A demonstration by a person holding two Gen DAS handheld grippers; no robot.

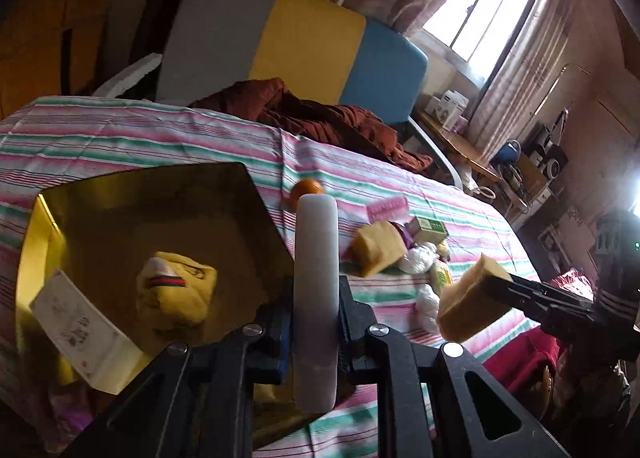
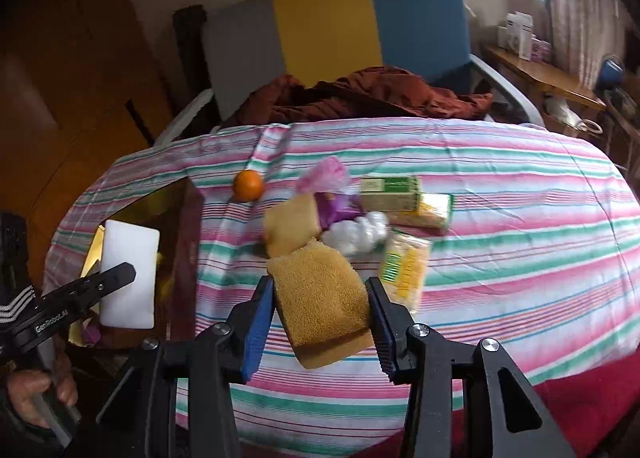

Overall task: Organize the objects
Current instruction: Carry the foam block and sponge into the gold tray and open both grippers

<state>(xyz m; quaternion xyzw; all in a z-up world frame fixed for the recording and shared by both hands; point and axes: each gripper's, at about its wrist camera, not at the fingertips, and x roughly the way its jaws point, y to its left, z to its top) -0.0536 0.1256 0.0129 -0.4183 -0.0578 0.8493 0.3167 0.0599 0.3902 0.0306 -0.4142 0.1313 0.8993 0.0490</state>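
Note:
My left gripper (image 1: 316, 298) is shut on a white foam block (image 1: 316, 278), held upright beside the open gold-lined box (image 1: 132, 201); the block also shows in the right wrist view (image 2: 128, 274) over the box (image 2: 188, 242). The box holds a yellow pouch (image 1: 176, 290) and a white card (image 1: 80, 330). My right gripper (image 2: 320, 318) is shut on a tan sponge (image 2: 320, 298), above the striped cloth; that sponge also shows in the left wrist view (image 1: 468, 306).
On the striped cloth (image 2: 500, 258) lie an orange (image 2: 248, 185), a second tan sponge (image 2: 292, 225), a pink bag (image 2: 324, 175), a white plastic bag (image 2: 360, 234), a green box (image 2: 390, 191) and yellow packets (image 2: 404, 270). A chair with brown cloth (image 2: 372, 93) stands behind.

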